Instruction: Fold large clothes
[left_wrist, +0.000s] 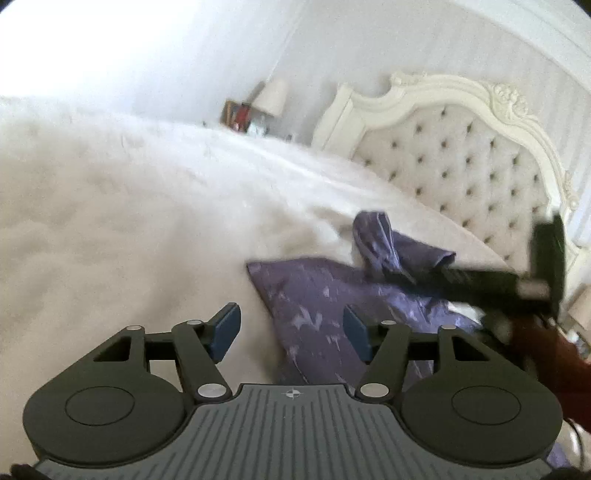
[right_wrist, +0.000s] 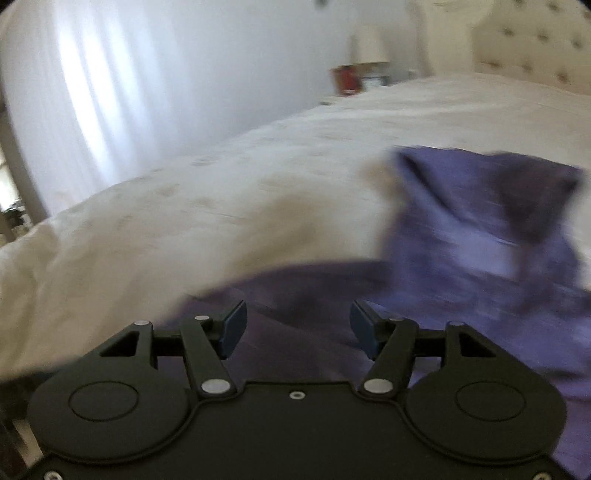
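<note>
Garment, left wrist view: purple patterned garment lies crumpled on the bed, one part bunched up toward the headboard.
Bed: cream bedspread covers it; tufted headboard with carved white frame stands at right.
Room: white walls; lamp and small clutter beside the bed's far side.
Left gripper: fingers spread apart, grasping nothing, above the garment's edge.
Right gripper: seen here as a dark blurred shape over the garment's far side; its finger state cannot be told from this view.
Right wrist view: right gripper fingers released, empty, over the garment, which is motion-blurred.
Only here: bright curtains at left.
</note>
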